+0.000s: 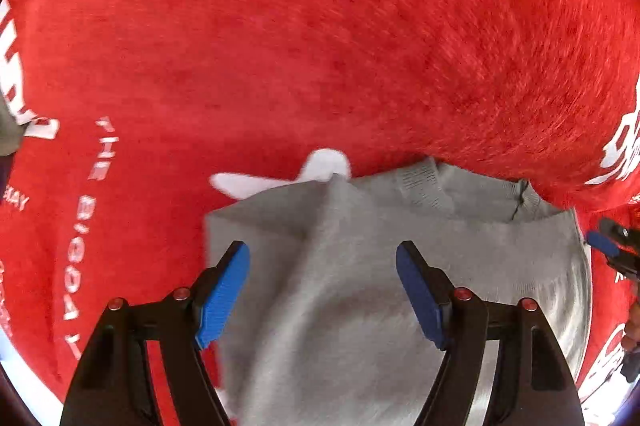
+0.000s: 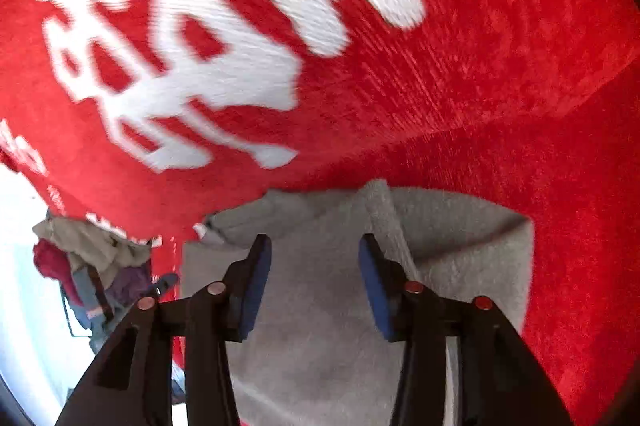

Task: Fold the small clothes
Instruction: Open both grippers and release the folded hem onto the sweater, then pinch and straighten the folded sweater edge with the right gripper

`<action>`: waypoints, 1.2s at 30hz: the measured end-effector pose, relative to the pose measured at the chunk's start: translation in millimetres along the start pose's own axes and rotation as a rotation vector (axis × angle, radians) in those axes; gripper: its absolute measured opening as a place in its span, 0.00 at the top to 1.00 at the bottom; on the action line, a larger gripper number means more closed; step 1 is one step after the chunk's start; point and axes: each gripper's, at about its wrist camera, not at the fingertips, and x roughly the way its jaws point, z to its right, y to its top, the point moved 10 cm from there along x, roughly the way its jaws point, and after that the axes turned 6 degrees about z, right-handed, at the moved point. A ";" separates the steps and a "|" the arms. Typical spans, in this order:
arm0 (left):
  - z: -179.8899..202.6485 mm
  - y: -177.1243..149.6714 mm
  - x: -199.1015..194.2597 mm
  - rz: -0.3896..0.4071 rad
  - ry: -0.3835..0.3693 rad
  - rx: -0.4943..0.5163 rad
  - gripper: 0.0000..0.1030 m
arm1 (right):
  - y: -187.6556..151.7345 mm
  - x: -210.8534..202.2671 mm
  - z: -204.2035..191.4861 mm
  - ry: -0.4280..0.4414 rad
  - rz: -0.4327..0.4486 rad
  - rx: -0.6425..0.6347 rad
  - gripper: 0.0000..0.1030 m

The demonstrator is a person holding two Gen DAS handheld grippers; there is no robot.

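A small grey knit garment lies on a red cloth, its ribbed neckline at the far side. My left gripper is open just above it, blue pads on either side of a raised fold. In the right wrist view the same grey garment lies under my right gripper, which is open over its folded edge with a ridge running away from the jaws. The right gripper also shows at the edge of the left wrist view.
The red cloth with large white lettering covers the surface all around. A pile of other clothes sits at the left, past the cloth's edge. A white patch peeks out beyond the garment.
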 end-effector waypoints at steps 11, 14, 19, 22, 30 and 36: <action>-31.6 -148.8 -29.1 -0.248 0.020 -0.004 0.26 | -133.8 -84.5 46.6 -0.059 -0.126 0.089 0.46; -36.9 -170.6 -31.0 -0.265 0.033 -0.046 0.26 | -153.9 -91.9 71.2 -0.087 -0.153 0.129 0.46; -23.4 -171.1 -35.6 -0.227 0.047 -0.041 0.26 | -109.1 -72.1 50.2 -0.122 -0.094 -0.055 0.46; -12.0 -169.1 -36.8 -0.211 0.045 -0.037 0.26 | -78.3 -49.5 36.9 -0.164 -0.075 -0.154 0.46; -7.3 -161.3 -57.1 -0.153 0.060 -0.058 0.26 | -52.5 -34.0 31.7 -0.167 -0.111 -0.202 0.94; -8.8 -147.5 -43.8 -0.155 0.077 -0.088 0.26 | -46.7 -21.3 54.1 -0.291 -0.142 -0.225 0.94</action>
